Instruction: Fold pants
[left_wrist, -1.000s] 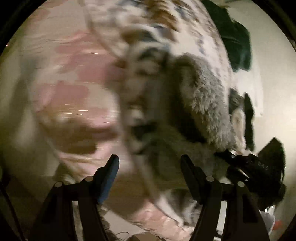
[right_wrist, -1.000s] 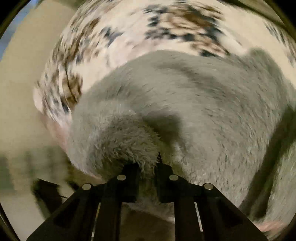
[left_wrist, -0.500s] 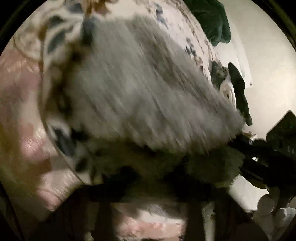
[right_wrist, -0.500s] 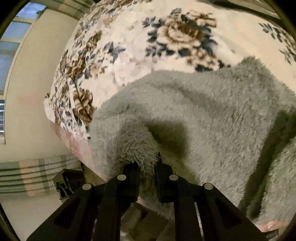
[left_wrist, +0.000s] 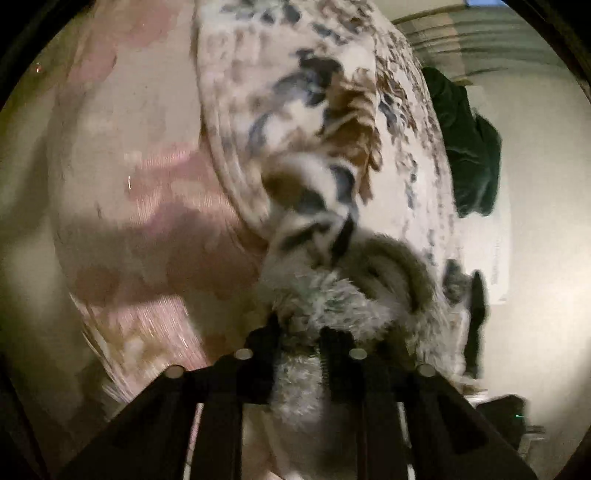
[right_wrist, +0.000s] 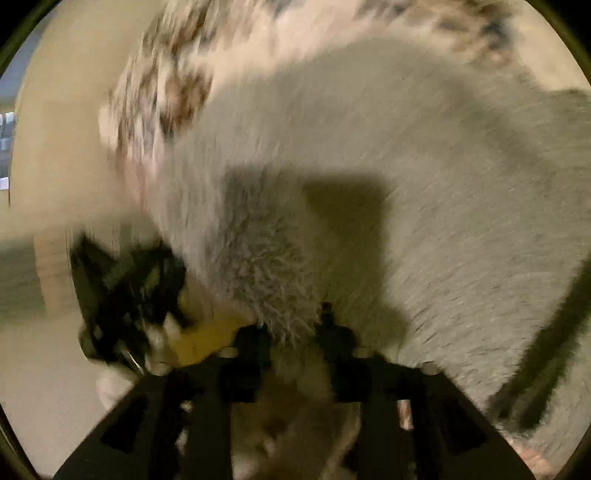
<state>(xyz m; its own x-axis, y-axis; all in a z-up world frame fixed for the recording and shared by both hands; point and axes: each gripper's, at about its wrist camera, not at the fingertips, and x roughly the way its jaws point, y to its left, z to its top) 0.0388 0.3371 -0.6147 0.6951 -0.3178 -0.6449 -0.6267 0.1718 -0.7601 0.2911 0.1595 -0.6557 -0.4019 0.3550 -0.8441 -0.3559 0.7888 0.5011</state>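
The left gripper (left_wrist: 299, 334), open a second ago, now clenches the grey fleece pants (left_wrist: 332, 295); the right gripper (right_wrist: 295, 325) still grips them, ready to fold.

Both wrist views close, sharing grey pants (left_wrist: 332, 302) on bed (left_wrist: 406, 110)

Left gripper (left_wrist: 299, 332), fingers drawn close, grey fleece pants (left_wrist: 325, 299) pinched between the tips, right gripper (right_wrist: 293, 328), fingers likewise near together, fleece bunched between the pads, both views motion-blurred
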